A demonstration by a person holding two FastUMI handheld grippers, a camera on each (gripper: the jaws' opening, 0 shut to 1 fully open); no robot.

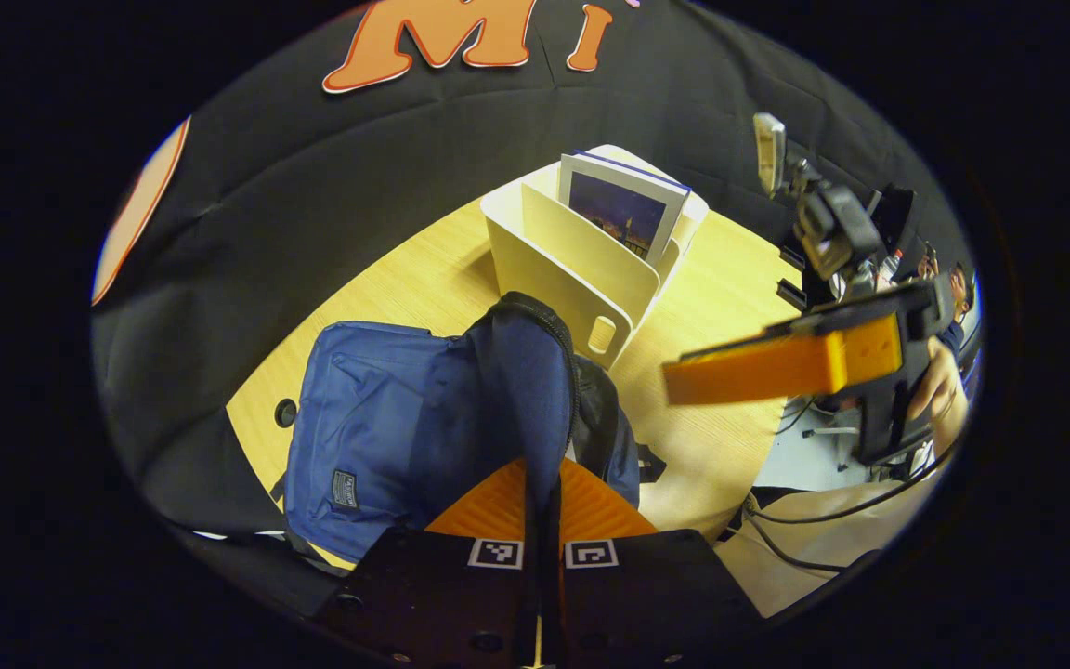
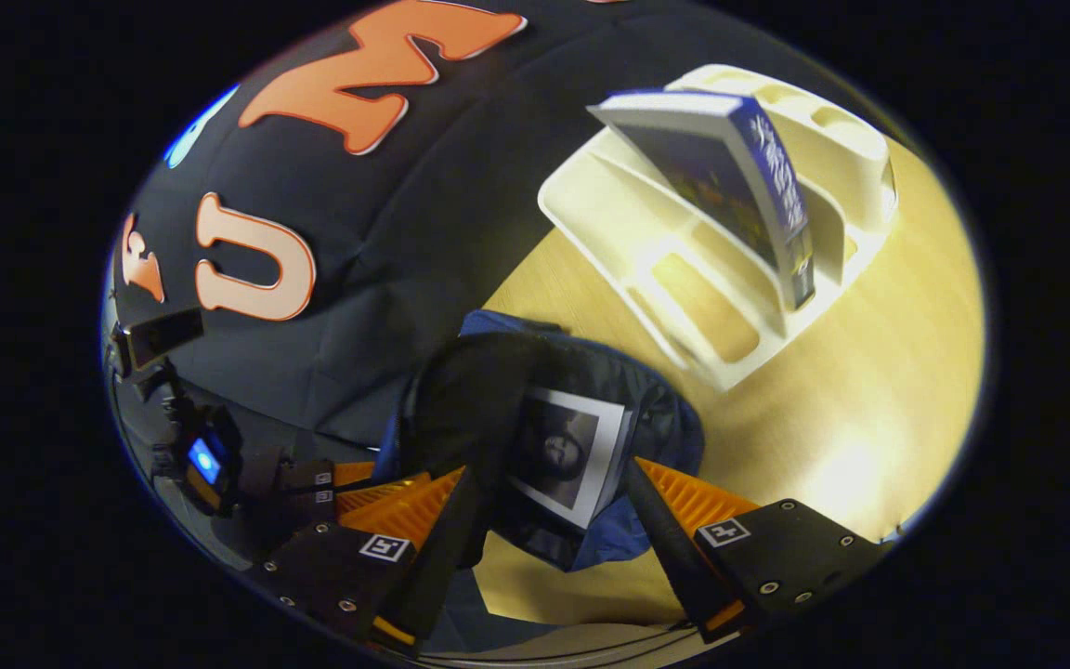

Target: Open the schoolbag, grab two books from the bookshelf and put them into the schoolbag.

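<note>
The schoolbag (image 1: 377, 437) lies open on the tabletop (image 1: 721, 307), its flap pinched in the left claw (image 1: 542, 502). One book (image 2: 572, 451) sits inside it beneath the wide, empty right claw (image 2: 549, 520); another book (image 1: 623, 204) waits in the bookshelf (image 1: 563, 269).

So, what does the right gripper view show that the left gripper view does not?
Right gripper view: a portrait-cover book lies inside the open schoolbag, and the right tongs stand open over it.
Left gripper view: the schoolbag's blue front carries a small patch; the left tongs are shut on the raised flap; a hand holds the other gripper at the right.
Both: the schoolbag, the white bookshelf, the one standing book in it, and the wooden table.
</note>
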